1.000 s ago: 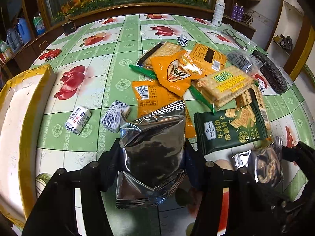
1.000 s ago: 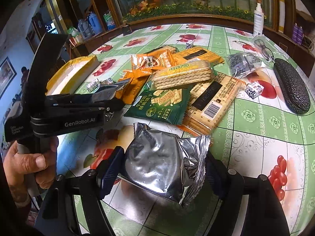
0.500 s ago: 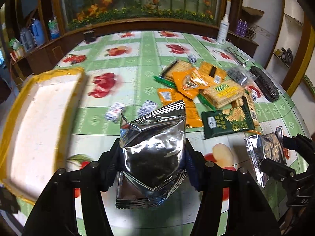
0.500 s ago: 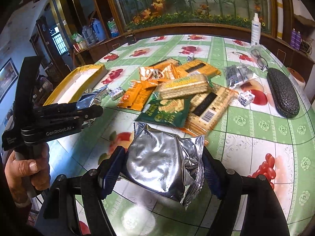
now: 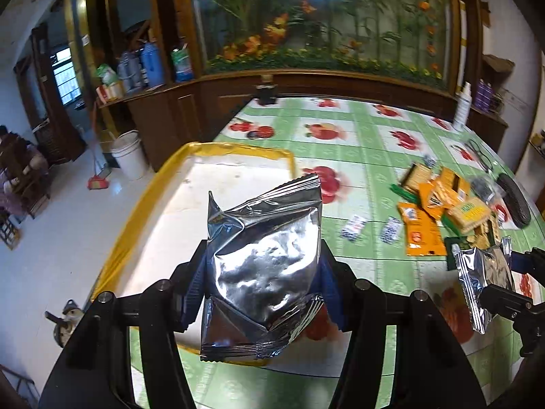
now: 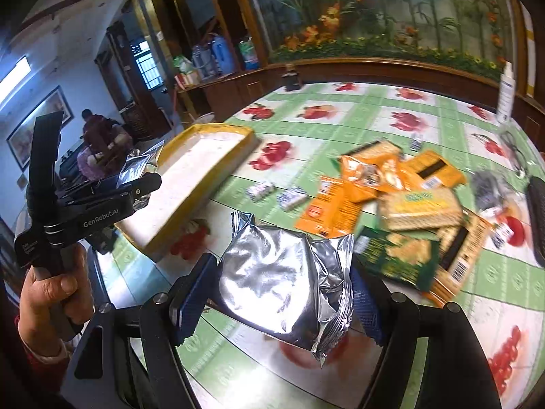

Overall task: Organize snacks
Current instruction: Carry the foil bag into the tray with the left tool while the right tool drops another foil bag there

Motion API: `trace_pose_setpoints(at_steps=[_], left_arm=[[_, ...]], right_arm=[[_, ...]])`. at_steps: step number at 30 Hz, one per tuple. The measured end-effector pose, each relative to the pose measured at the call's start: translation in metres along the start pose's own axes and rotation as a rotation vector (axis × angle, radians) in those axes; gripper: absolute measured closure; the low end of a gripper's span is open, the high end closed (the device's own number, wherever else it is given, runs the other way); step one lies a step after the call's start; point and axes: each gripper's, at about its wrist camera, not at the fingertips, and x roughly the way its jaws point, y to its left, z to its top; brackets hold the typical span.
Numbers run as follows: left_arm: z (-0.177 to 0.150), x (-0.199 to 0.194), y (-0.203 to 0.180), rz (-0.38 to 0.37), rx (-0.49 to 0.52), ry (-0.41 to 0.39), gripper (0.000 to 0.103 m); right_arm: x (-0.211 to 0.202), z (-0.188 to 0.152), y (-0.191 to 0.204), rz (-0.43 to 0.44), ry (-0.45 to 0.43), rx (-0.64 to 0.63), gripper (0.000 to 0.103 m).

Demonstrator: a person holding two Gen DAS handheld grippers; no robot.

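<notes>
Room setting: white tiled floor (image 5: pixel 61 238), dark wooden cabinets (image 5: pixel 160 119), floral mural wall (image 5: pixel 323 17), a barred window (image 5: pixel 66 75), framed picture (image 6: pixel 37 126) on white wall.

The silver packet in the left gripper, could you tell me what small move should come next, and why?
Probably lower the left gripper a little and open it: its silver packet hangs over the yellow-rimmed tray, which looks bare, so it could drop straight in.
</notes>
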Motion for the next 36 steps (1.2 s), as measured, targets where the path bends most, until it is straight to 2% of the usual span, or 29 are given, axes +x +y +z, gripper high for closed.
trace_pose_setpoints(at_steps=[12,22,28,36], left_arm=[[-0.009,0.015,0.051,0.05,-0.093,0.019,0.045],[-0.016,0.033,0.078,0.065,-0.138,0.06,0.045],[-0.02,0.049,0.088,0.081,-0.157,0.1,0.045],[-0.024,0.069,0.096,0.1,-0.17,0.145,0.045]], right_arm=[[0.055,0.038,0.058,0.111,0.026,-0.086,0.027],[0.102,0.074,0.086,0.158,0.033,-0.114,0.027],[0.148,0.101,0.111,0.181,0.051,-0.144,0.027],[0.198,0.106,0.13,0.187,0.115,-0.181,0.027]])
